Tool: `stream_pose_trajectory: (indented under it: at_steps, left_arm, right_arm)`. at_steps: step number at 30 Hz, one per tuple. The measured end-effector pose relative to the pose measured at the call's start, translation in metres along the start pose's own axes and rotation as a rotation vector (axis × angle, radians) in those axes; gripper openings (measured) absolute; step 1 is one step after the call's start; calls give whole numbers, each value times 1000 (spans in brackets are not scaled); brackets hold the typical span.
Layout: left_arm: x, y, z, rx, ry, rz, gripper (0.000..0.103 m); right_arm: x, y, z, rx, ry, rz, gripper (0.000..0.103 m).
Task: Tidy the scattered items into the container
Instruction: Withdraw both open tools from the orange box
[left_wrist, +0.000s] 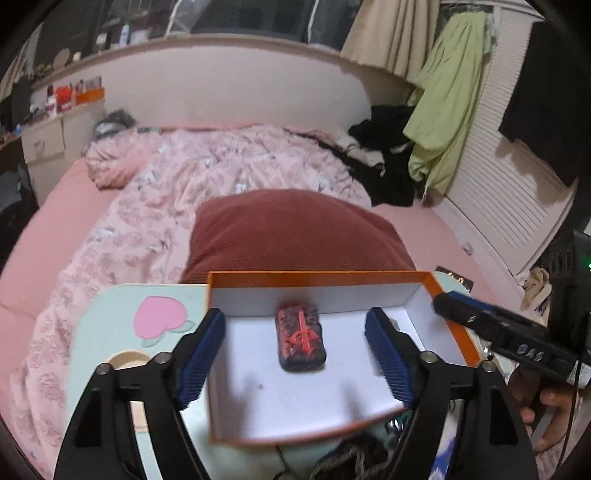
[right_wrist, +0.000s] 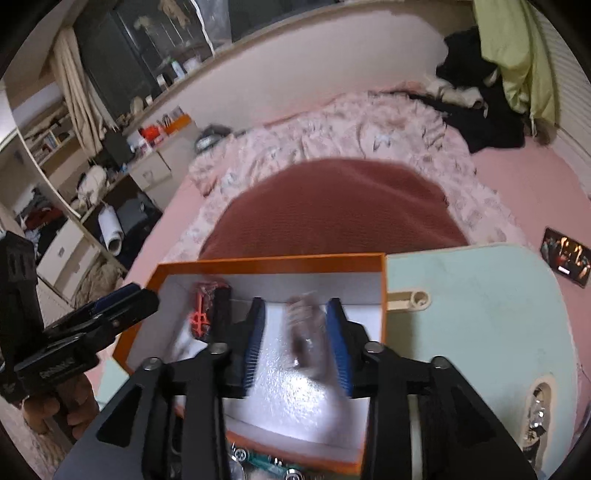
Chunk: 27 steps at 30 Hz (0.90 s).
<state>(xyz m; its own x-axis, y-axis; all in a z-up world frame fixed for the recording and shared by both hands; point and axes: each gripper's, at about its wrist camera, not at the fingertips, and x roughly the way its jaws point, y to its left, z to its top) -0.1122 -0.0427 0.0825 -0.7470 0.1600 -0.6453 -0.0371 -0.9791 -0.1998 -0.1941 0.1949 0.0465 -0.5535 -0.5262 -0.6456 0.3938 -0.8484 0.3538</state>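
Box: orange box (left_wrist: 321, 275) with a white inside, standing on the pale green desk (left_wrist: 110, 306) — a dark red cushion (left_wrist: 295, 229) lies just beyond it on the bed.
Dark case: dark case (left_wrist: 301, 336) with a red emblem lies flat on the box floor, near the far wall.
Left tool: left tool (left_wrist: 295, 354) hangs over the box, released — its blue pads stand wide on either side of the dark case, touching nothing.
Right tool: right tool (right_wrist: 297, 345) is over the box too, parted; a blurred clear item (right_wrist: 304, 336) sits between its pads, and whether they press it I cannot tell.
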Motion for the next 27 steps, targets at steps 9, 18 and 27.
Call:
stream_pose_trajectory:
  at_steps: [9,18,27]
  left_arm:
    - [-80,1,-82,93,-33,-26,98]
    - [-101,-7,-175,122,29,34,98]
    - [-78,-11,-197,157,42,135,103]
  right_arm:
    - [-87,29,-71,-165,-124,22,76]
    - [-111,37,-164,-350,-59,-62,78]
    - [-98,26,-192,-384,-40,-143,78]
